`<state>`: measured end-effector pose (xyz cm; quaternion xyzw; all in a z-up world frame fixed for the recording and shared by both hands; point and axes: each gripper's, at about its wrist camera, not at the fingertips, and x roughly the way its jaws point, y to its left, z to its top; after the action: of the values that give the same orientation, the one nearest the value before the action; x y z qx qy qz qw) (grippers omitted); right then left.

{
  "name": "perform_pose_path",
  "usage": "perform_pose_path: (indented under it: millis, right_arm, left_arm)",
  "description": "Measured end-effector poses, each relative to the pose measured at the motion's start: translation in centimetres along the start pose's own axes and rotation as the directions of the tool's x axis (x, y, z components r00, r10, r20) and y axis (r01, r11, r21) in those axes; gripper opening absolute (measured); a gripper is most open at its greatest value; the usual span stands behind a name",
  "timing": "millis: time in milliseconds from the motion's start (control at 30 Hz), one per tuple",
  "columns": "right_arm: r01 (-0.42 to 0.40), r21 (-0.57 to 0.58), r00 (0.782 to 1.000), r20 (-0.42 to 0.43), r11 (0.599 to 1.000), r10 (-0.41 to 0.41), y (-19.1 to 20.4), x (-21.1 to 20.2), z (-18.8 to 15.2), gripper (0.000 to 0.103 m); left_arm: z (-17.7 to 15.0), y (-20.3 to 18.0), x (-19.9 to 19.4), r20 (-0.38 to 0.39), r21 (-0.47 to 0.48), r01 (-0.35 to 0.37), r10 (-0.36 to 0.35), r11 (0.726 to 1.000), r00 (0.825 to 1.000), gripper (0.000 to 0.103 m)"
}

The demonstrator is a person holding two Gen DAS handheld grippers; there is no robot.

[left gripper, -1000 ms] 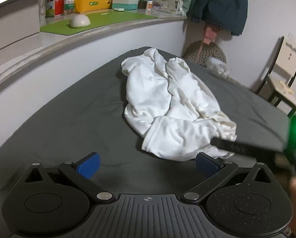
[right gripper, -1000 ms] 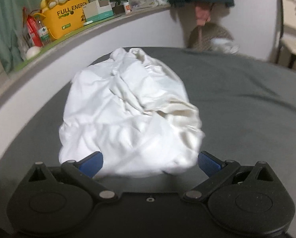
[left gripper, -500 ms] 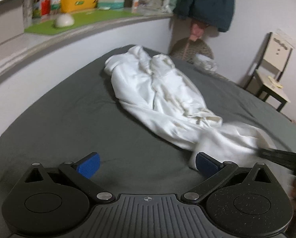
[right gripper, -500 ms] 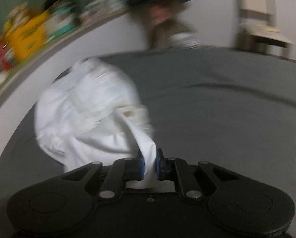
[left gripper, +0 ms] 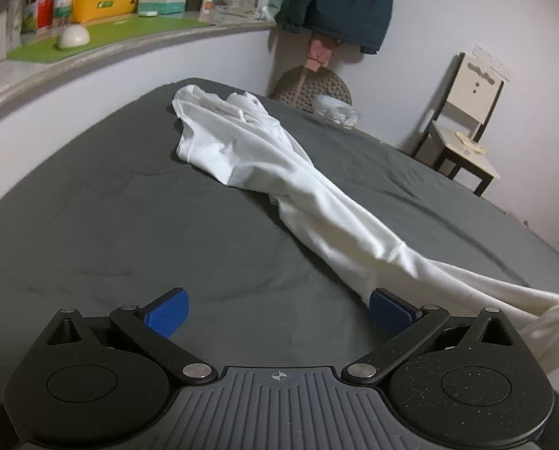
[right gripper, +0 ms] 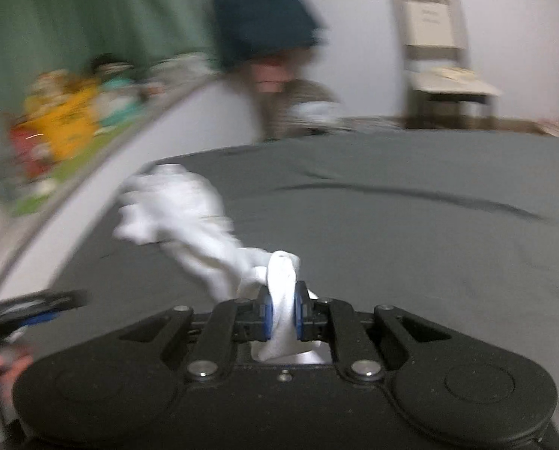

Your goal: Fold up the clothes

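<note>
One second back the white garment (left gripper: 279,172) was lying bunched; now the right gripper (right gripper: 281,317), jaws clamped on its end, is dragging it out long toward five o'clock across the grey bed (left gripper: 92,206). The left gripper (left gripper: 277,309) is waiting, jaws spread, gripping nothing. Bare sheet is lying open from seven through ten o'clock.
</note>
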<state>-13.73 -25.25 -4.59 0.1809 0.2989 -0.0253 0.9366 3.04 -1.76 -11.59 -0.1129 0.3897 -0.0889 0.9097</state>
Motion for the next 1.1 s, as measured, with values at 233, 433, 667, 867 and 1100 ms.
perform_pose_path:
  millis: [233,433,667,867,1100]
  right_arm:
    - [-0.172,-0.045,0.938,0.296,0.984,0.178,1.7,-8.6,4.6,0.011]
    - [-0.189,-0.099,0.827,0.520,0.977,0.213,0.4,-15.6,9.8,0.011]
    - [-0.142,-0.162,0.746,0.631,0.977,0.213,0.8,-21.8,12.3,0.011]
    - [-0.094,-0.234,0.724,0.651,0.968,0.228,2.6,-23.9,14.7,0.011]
    - [-0.110,-0.325,0.723,0.623,0.939,0.300,5.2,-24.9,18.4,0.011]
  left_arm:
    - [-1.1,-3.2,-1.6,0.137,0.109,0.066,-0.081,0.992,0.987,0.103]
    - [-3.4,-7.6,-0.7,0.195,0.374,-0.023,-0.054,0.927,0.979,0.103]
    - [-7.8,-13.1,3.1,0.117,0.542,0.005,-0.081,0.840,0.990,0.103]
    - [-13.1,-18.3,2.4,0.156,0.670,-0.051,-0.074,0.740,0.985,0.103]
    - [-13.2,-20.3,2.9,0.201,0.542,-0.069,-0.050,0.837,0.978,0.103]
